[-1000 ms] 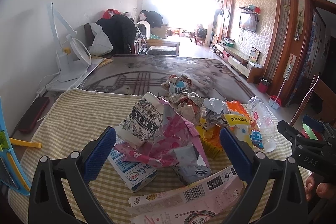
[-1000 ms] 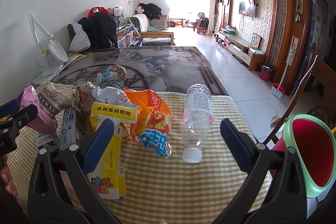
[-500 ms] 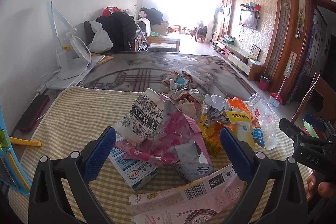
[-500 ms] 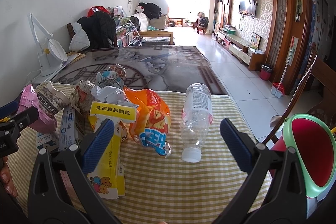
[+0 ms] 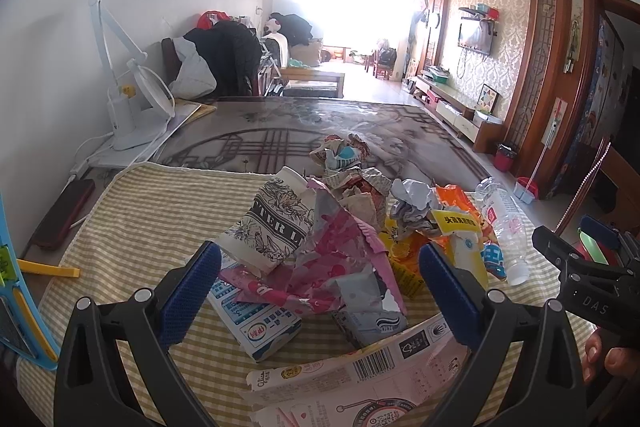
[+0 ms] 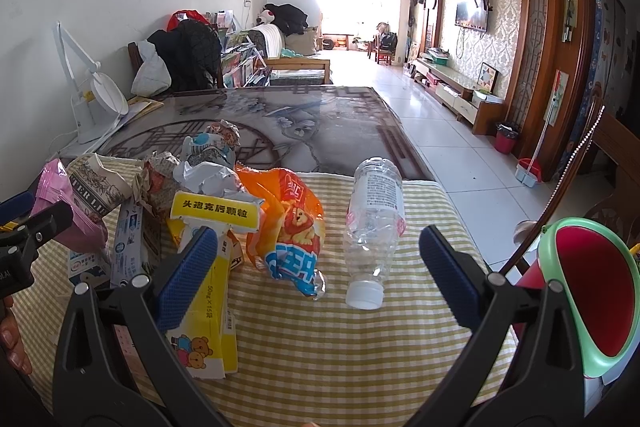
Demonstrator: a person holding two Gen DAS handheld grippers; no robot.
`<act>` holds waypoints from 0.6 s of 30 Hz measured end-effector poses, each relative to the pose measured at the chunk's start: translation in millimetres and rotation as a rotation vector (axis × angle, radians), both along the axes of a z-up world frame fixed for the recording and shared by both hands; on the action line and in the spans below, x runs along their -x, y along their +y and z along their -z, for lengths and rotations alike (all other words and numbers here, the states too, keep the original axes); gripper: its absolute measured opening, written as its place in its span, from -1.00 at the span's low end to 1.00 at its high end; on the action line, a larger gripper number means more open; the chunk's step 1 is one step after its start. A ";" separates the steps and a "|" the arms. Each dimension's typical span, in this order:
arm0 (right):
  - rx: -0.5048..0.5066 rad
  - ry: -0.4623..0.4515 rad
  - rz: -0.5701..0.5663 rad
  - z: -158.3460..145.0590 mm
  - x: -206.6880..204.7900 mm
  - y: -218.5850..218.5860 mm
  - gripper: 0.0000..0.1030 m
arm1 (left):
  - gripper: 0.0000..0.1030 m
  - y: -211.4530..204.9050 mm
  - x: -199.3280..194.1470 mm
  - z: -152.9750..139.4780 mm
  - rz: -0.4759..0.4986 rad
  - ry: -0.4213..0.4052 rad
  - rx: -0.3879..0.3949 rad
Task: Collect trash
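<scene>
A heap of trash lies on a yellow checked cloth [image 5: 152,211]. In the left wrist view my left gripper [image 5: 320,287] is open around a crumpled pink wrapper [image 5: 336,259], with a printed paper cup [image 5: 272,223] and a blue-white carton [image 5: 256,323] beside it. A pink flattened box [image 5: 360,379] lies nearest. My right gripper [image 6: 318,279] is open above the cloth; an orange snack bag [image 6: 292,223] and a clear plastic bottle [image 6: 374,215] lie between its fingers. A yellow medicine box [image 6: 208,267] sits by its left finger [image 6: 186,279]. A red bin with green rim [image 6: 592,291] stands at the table's right edge.
A white desk lamp [image 5: 128,99] and a dark phone [image 5: 60,215] sit at the left. Beyond the cloth the table has a dark patterned top [image 6: 304,123]. A blue-yellow object [image 5: 12,291] is at the near left. A wooden chair [image 6: 612,155] stands to the right.
My left gripper has edged slightly forward toward the pink wrapper and cup. The right gripper and the trash have hardly moved.
</scene>
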State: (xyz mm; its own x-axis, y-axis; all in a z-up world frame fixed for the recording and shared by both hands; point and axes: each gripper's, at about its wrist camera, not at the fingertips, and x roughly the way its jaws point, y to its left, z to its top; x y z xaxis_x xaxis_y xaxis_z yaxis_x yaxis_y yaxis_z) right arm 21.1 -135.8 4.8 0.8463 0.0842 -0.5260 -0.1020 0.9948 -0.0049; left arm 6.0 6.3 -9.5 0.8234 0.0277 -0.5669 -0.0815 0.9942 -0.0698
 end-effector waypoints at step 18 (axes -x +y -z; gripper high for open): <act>0.001 0.002 -0.003 2.6 1.0 -0.8 0.93 | 0.84 5.6 0.4 0.3 -0.009 0.006 -0.008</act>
State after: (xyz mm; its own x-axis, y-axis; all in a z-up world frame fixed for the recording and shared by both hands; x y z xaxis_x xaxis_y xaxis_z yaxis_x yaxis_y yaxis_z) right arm 20.1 -136.6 2.3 0.8451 0.0861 -0.5276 -0.1049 0.9945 -0.0057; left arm 5.6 11.9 -9.8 0.8195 0.0397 -0.5717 -0.0911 0.9939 -0.0616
